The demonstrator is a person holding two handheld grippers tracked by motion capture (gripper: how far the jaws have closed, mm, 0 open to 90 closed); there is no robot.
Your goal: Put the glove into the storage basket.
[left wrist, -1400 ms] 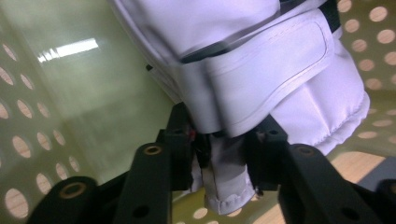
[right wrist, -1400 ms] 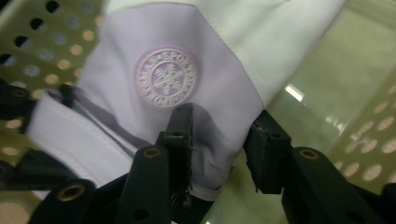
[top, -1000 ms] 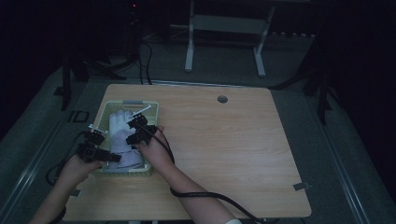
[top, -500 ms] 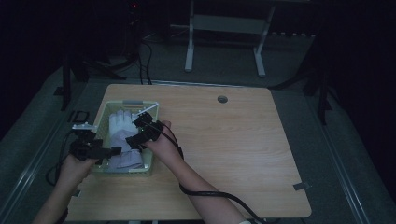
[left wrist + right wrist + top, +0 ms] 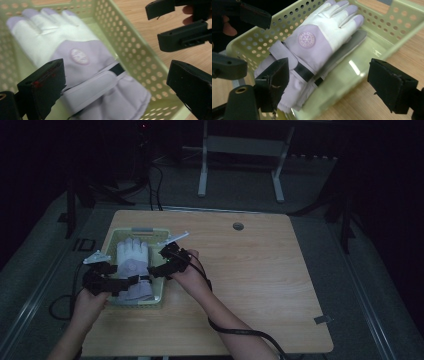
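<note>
A white and lilac winter glove (image 5: 132, 265) lies flat in a pale green perforated basket (image 5: 161, 292) at the table's left. In the left gripper view the glove (image 5: 82, 62) is below my left gripper (image 5: 117, 75). Its jaws have just been opening and stand wide apart, touching nothing. Over the basket's near left corner the left gripper (image 5: 136, 280) points right. My right gripper (image 5: 155, 271) hovers at the basket's right rim. Its jaws have just been opening too. In the right gripper view the right gripper (image 5: 330, 80) is spread above the glove (image 5: 312, 47) with nothing held.
The basket wall (image 5: 130, 50) and its rim (image 5: 372, 50) sit close under both grippers. Bare wooden tabletop (image 5: 260, 280) stretches to the right, with a round cable hole (image 5: 238, 226) near the far edge. Cables trail off the front edge.
Both grippers have opened and come up off the glove, which stays in the basket. The right gripper has drifted right toward the basket's rim; the left has pulled back a little.
</note>
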